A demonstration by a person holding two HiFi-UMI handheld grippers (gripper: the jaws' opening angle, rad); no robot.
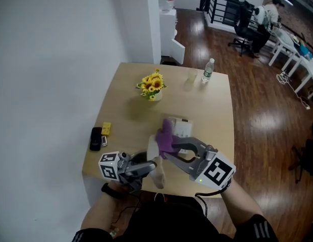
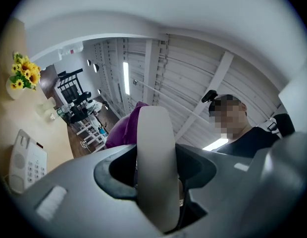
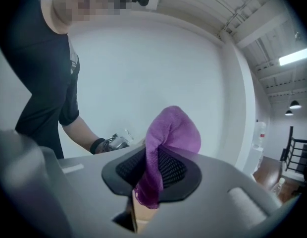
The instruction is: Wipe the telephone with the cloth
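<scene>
My left gripper [image 1: 150, 168] is shut on the white telephone handset [image 1: 157, 171], held up over the table's near edge. In the left gripper view the handset [image 2: 156, 167] stands upright between the jaws. My right gripper [image 1: 169, 149] is shut on the purple cloth [image 1: 165, 137], which sits against the handset's upper end. The cloth [image 3: 169, 143] is bunched and pinched between the right jaws, and it shows as a purple lump [image 2: 125, 129] behind the handset. The white telephone base [image 1: 179, 128] lies on the table beyond both grippers, and its keypad [image 2: 27, 162] shows at the lower left.
On the wooden table [image 1: 217, 115] stand a pot of sunflowers [image 1: 152, 86], a water bottle [image 1: 208, 70] and a clear cup [image 1: 192, 77]. A black device [image 1: 96, 138] and a yellow block [image 1: 106, 129] lie near the left edge. A person [image 1: 267, 15] is at desks far back.
</scene>
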